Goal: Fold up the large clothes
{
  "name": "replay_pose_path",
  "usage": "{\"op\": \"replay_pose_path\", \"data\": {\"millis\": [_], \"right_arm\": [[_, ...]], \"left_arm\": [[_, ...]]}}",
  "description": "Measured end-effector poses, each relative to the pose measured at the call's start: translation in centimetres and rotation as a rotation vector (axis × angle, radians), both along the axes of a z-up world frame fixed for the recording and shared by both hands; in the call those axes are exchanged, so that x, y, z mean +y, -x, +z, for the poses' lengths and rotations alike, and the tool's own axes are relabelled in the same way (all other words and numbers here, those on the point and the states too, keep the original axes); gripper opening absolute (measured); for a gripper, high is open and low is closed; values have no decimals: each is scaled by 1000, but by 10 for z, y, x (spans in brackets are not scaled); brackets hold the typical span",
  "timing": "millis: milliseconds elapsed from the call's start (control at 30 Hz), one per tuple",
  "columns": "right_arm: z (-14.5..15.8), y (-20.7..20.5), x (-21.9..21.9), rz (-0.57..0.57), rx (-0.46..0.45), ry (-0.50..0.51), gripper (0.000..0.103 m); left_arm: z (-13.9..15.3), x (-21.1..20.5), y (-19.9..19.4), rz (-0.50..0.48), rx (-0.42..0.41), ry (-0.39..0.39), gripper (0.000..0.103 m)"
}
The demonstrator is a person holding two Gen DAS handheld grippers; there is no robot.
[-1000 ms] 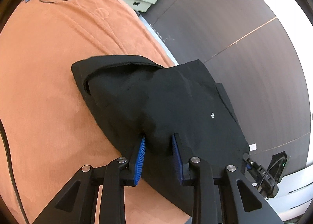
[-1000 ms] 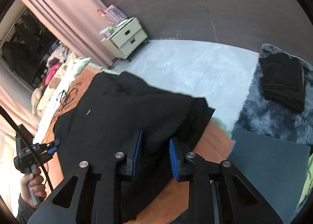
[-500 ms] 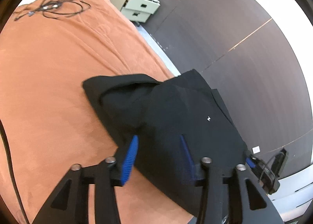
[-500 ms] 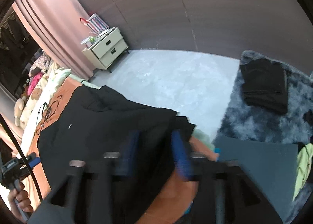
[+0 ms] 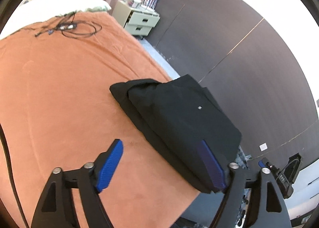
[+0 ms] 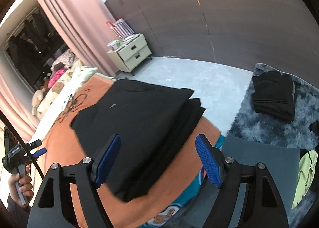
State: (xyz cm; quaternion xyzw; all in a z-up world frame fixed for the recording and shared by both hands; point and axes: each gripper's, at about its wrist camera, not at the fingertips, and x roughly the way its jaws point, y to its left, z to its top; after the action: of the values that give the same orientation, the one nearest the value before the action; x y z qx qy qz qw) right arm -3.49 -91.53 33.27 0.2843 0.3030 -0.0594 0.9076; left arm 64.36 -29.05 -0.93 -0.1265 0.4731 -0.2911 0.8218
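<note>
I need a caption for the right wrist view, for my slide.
Open right hand-held gripper above a folded black garment on the orange bedspread.

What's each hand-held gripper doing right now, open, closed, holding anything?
Left hand-held gripper: open, holding nothing, at the edge of the folded black garment.
Right hand-held gripper: open, holding nothing, above the same garment.

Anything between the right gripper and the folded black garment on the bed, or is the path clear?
Nothing visible blocks it. The right gripper is open, its fingers spread on either side of the near corner of the folded black garment, which lies on the orange bedspread.
</note>
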Motion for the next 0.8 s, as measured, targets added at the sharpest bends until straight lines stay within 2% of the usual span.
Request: {"op": "replay_pose_path", "data": {"millis": [100,300,367,500,533,567,800], "right_arm": [[-1,17,11,18,-16,15,76],[4,54,26,52,-35,24,78],[7,64,27,43,-37,52,85],[18,89,41,50,-59,94,91],[20,94,44,54,-67,106,100],[21,99,52,56,-73,119,103],[18,129,89,97,-112,176,103]], "left_arm": [[20,16,26,10,-44,10,94],[49,46,76,28,-96,18,97],[58,56,95,30,-125,6,100],[74,77,133,44,-182,8,103],[76,82,140,47,-190,1,103],[79,87,150,51,-201,-8,103],[93,126,223,92,-320,-71,103]]}}
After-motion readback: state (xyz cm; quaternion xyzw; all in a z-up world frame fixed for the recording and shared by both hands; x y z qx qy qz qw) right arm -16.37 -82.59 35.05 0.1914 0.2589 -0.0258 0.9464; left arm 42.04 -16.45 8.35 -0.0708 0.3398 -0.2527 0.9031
